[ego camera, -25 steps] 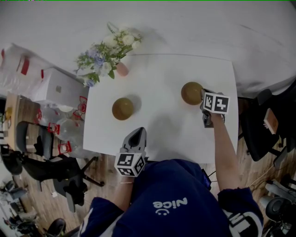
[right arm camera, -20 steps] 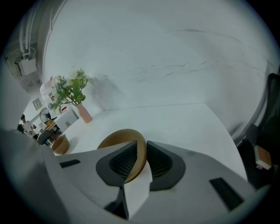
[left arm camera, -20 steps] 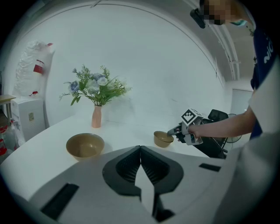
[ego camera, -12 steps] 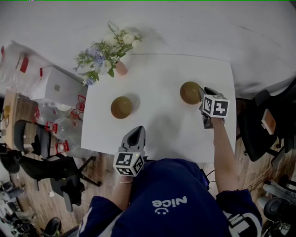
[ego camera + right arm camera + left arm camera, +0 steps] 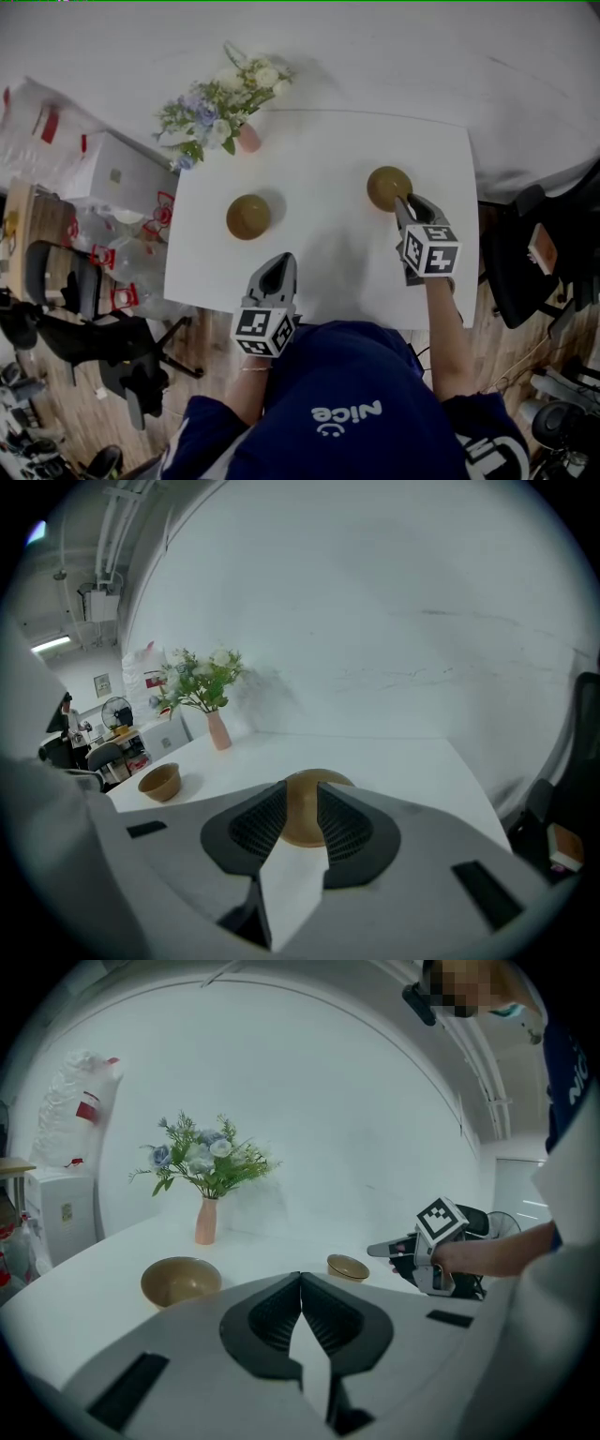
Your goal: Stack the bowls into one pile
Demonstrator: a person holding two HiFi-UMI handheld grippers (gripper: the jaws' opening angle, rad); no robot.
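Two grippers are in play, and only one is busy; the left gripper (image 5: 300, 1279) has its jaws pressed together with nothing between them, parked over the table's (image 5: 328, 150) near edge, pointing toward the left bowl (image 5: 248, 217) but well apart from it. The right gripper (image 5: 300, 794) has just been opening its jaws and now holds them well apart; the right bowl (image 5: 388, 187) shows through the gap, just beyond the tips, and neither pad presses on it, so it sits free on the table. Both bowls stand upright and well apart from each other, nothing stacked yet; a vase (image 5: 247, 139) of flowers stands at the far left corner, clear of any path between them.

The step in hand looks like taking hold of the right bowl. To do it well, bring one jaw inside the rim and one outside on the nearest wall, deep enough that the pads meet the wall rather than the lip alone; close firmly, since a smooth curved side is likely to slip or tip; lift straight up before crossing; lower it centred into the left bowl and release only once it rests there. The idle left gripper could steady that bowl.
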